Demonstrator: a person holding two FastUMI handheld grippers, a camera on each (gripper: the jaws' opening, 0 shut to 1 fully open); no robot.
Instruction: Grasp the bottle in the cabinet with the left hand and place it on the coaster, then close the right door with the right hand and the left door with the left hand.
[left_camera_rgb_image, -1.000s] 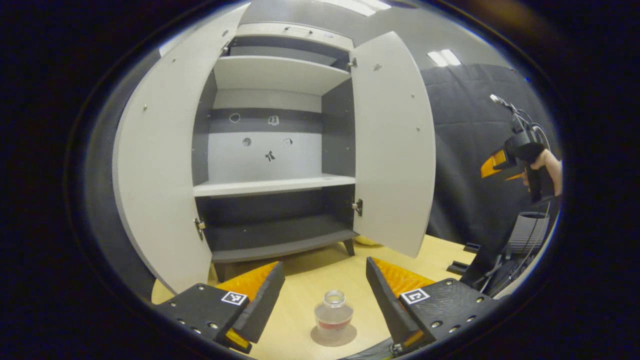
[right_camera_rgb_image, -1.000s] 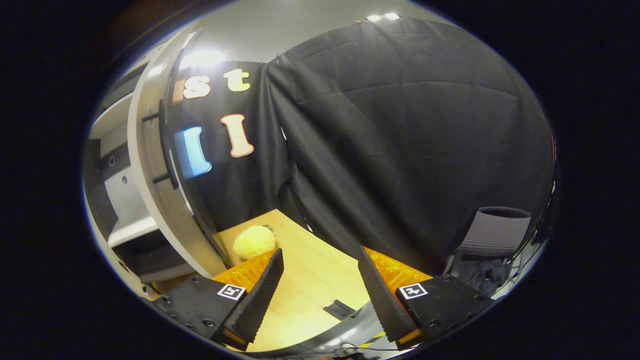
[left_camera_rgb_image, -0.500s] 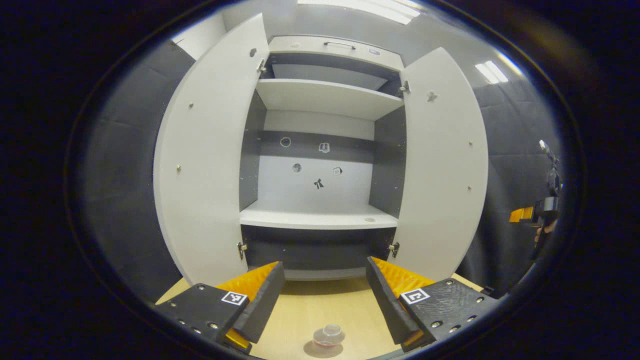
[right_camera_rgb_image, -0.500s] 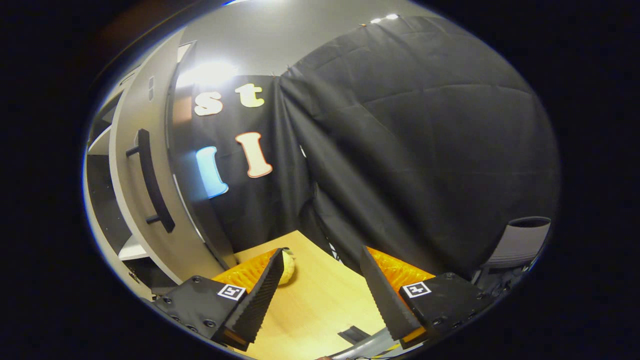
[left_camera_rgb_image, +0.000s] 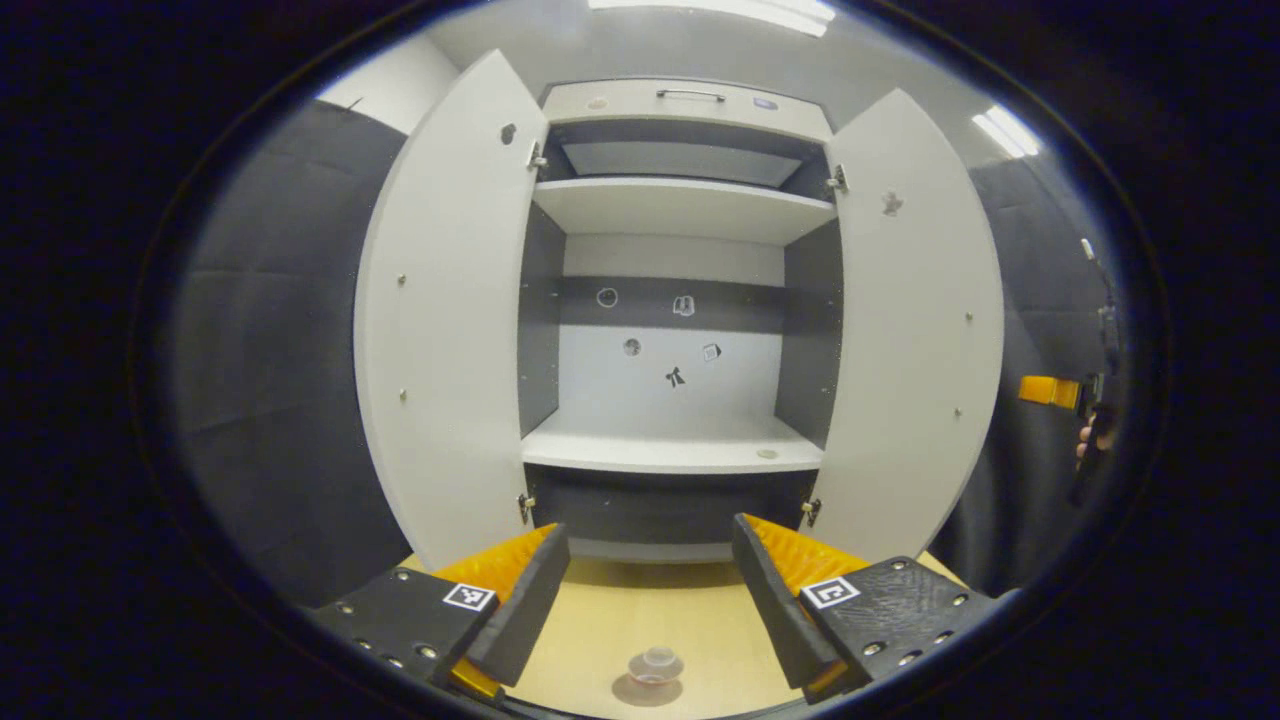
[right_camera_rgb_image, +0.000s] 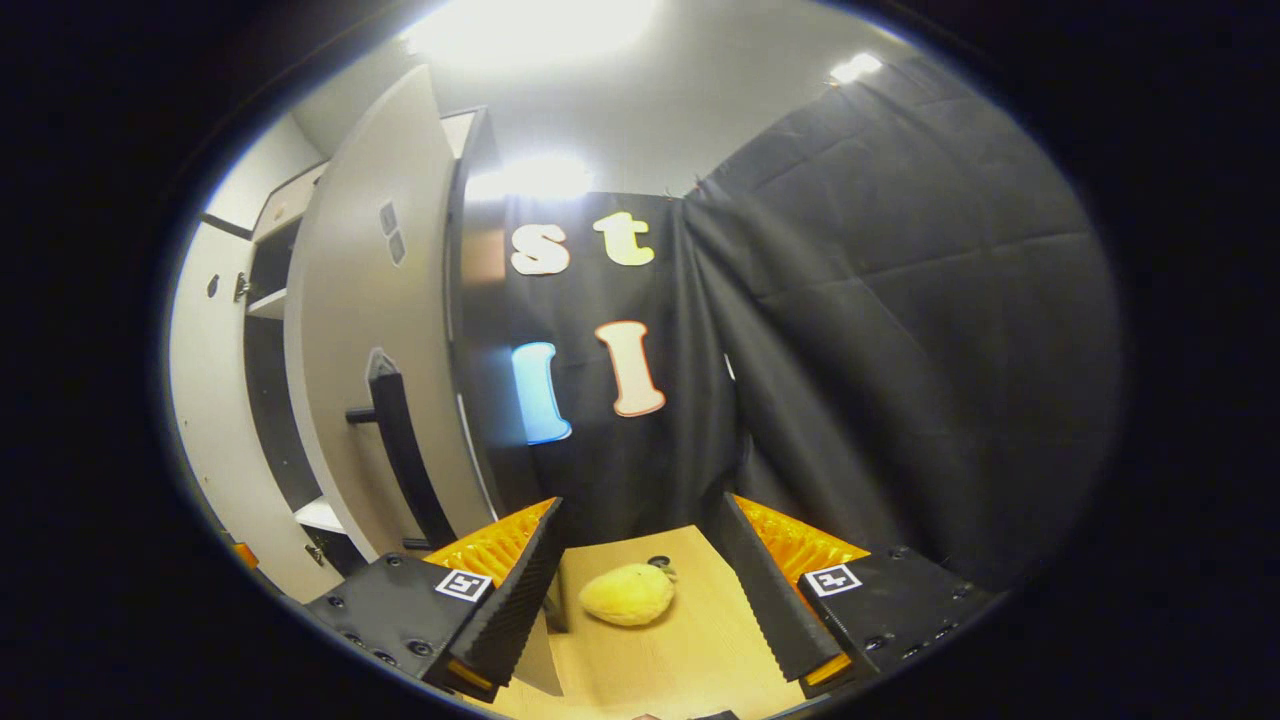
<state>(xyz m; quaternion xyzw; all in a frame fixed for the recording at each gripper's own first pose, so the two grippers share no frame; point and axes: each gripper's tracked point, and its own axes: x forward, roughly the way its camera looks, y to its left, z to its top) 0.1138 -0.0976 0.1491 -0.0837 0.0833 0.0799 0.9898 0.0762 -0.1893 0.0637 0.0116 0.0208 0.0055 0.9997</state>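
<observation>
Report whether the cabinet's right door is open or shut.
Open. In the left gripper view the right door is swung outward, baring the shelves; the right gripper view shows its outer face and handle edge-on.

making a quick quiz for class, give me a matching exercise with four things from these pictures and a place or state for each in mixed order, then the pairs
Things:
1. bottle
2. left gripper
3. yellow plush toy
4. right door

Places or states:
A. swung open, inner face showing
B. lying on the wooden table beside the cabinet
C. standing on the coaster
D. open, holding nothing

Pairs: 1-C, 2-D, 3-B, 4-A
</observation>
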